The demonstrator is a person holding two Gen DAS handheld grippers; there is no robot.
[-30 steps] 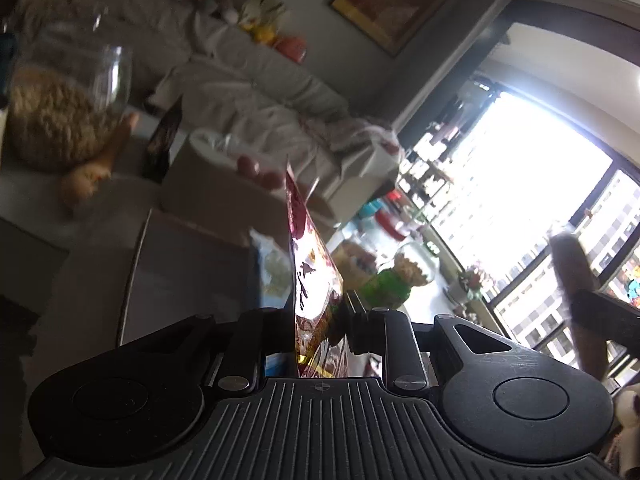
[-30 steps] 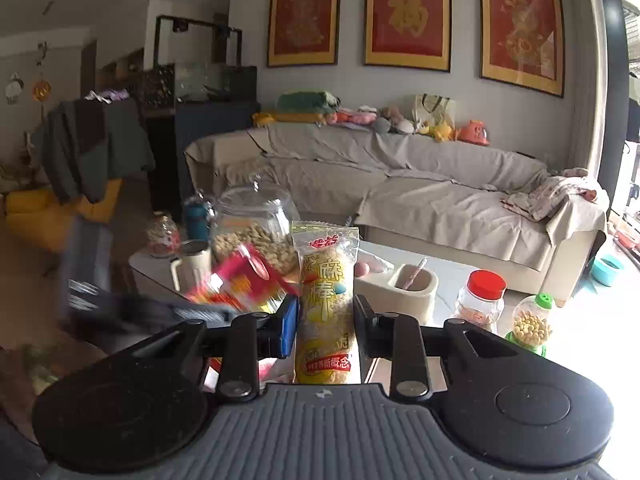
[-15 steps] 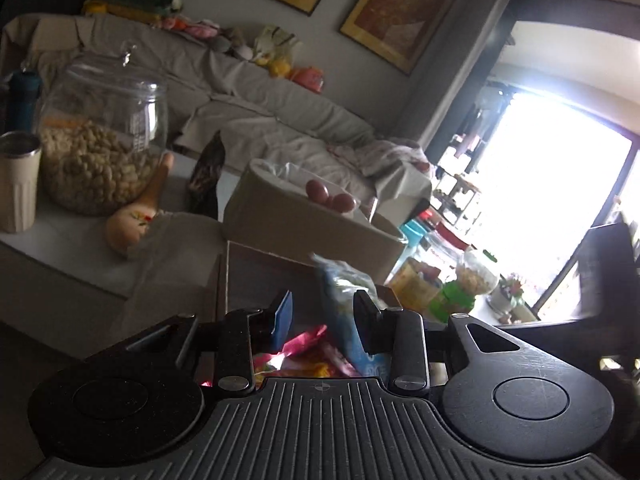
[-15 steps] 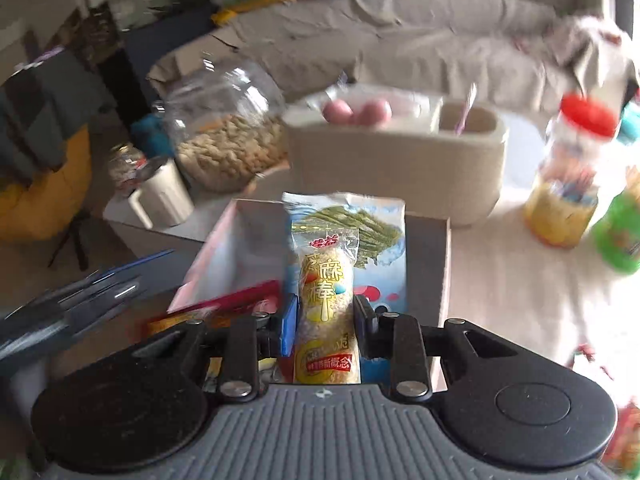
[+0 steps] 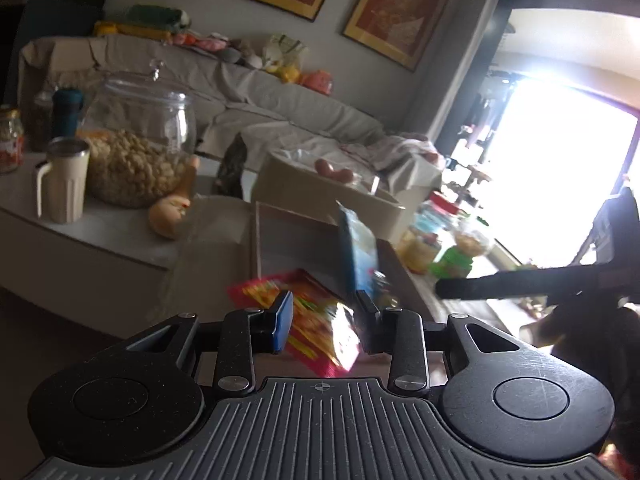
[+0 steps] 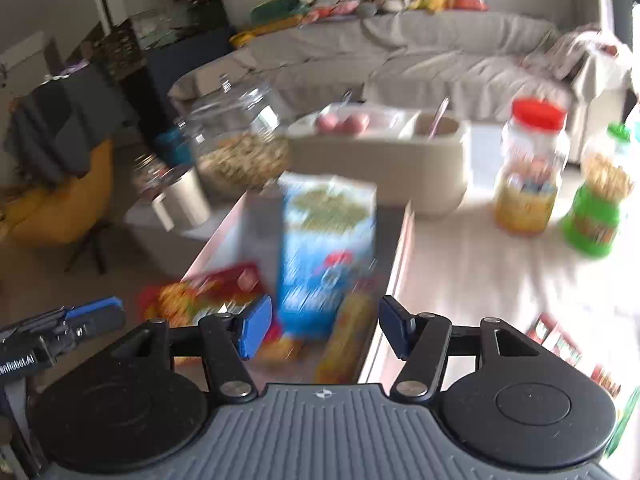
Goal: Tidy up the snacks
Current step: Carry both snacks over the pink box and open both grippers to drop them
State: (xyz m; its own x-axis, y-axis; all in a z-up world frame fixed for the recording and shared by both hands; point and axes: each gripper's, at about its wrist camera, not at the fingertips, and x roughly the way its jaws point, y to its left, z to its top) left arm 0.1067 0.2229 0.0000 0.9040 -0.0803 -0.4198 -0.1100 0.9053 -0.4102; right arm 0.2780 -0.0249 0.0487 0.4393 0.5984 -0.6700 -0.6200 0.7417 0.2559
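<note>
An open cardboard box point(image 6: 401, 240) stands on the pale table and holds the snacks. A blue packet point(image 6: 326, 248) stands upright in it, and a red packet point(image 6: 208, 296) lies flat at its left. My right gripper point(image 6: 325, 326) hangs over the box's near end with its jaws opening. A long yellow packet point(image 6: 344, 340) leans in the box between the pads, free of both. In the left wrist view my left gripper point(image 5: 325, 324) is open just above the red packet point(image 5: 312, 320), with the blue packet point(image 5: 358, 252) beyond. The left gripper point(image 6: 80, 320) also shows at the right wrist view's left edge.
Behind the box sit a beige tub point(image 5: 320, 196) with eggs, a big glass jar point(image 5: 136, 152) of nuts and a cream mug point(image 5: 64, 180). A red-lidded jar point(image 6: 528, 168) and a green-based jar point(image 6: 596, 208) stand right of it. More packets point(image 6: 568, 356) lie at the near right.
My left gripper let go of the red packet, which now lies in the box, and drew back. My right gripper came down with the yellow packet into the box and opened.
</note>
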